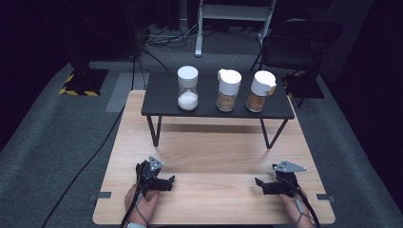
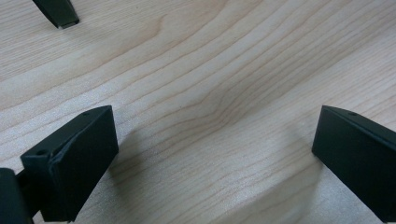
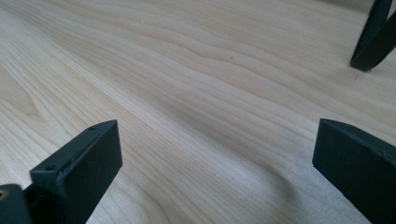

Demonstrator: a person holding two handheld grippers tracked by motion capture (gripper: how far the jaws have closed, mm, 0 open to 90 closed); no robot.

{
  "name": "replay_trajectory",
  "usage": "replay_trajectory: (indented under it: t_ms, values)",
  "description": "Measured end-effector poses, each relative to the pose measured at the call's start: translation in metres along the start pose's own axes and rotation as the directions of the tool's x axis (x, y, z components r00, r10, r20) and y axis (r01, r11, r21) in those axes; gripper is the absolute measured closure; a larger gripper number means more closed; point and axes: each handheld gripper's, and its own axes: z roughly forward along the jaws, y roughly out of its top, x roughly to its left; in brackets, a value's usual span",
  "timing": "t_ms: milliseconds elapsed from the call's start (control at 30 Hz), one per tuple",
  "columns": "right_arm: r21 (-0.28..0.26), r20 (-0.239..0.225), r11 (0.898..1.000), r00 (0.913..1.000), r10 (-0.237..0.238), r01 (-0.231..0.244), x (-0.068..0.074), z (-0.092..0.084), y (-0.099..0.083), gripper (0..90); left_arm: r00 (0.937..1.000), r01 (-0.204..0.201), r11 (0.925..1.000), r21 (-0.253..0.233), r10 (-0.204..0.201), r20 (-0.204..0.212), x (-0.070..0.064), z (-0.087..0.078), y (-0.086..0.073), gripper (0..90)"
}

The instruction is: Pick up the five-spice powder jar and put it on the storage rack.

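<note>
Two grippers at the near edge of the table (image 1: 214,156), both resting low on bare wood, nothing held. Left gripper (image 1: 168,183): near left, jaws wide apart and pointing right toward the table's middle; its own view has plain wood grain between the jaws and a black shelf leg foot (image 2: 58,13) farther off. Right gripper (image 1: 259,183): near right, jaws likewise wide apart, pointing left; its own view has empty wood between them and another shelf leg (image 3: 373,37) at the far right. Middle of table: bare. Far half: low black shelf (image 1: 161,102) on thin legs, carrying three jars in a row, each apart from its neighbour, all upright with white lids on. Left jar (image 1: 187,89): white grains, about a third full. Middle jar (image 1: 227,90): brown powder. Right jar (image 1: 260,91): orange-brown powder, with a small tan tab at its lid. Status, as judged: work not begun; jars untouched and well apart from both grippers. Remaining: reach forward to the shelf, grasp a jar, and all handling beyond that.
</note>
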Motion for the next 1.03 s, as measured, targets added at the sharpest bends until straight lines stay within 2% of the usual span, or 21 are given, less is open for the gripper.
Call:
replay_trajectory:
  t_ms: [233,300,1033]
  values:
    - [0.051,-0.007,0.999,0.9999,0.008,-0.008,-0.0012,0.0071,0.0014,1.2,1.0,0.0,1.0,0.0,0.0,0.0,0.0,0.0,0.0,0.4]
    - [0.074,0.004,0.997,0.9998,-0.019,0.019,0.0019,0.0091,0.0046,0.0,1.0,0.0,1.0,0.0,0.0,0.0,0.0,0.0,0.0,0.4]
    - [0.073,0.002,0.997,0.9998,-0.019,0.019,0.0014,0.0094,0.0045,0.0,1.0,0.0,1.0,0.0,0.0,0.0,0.0,0.0,0.0,0.4]
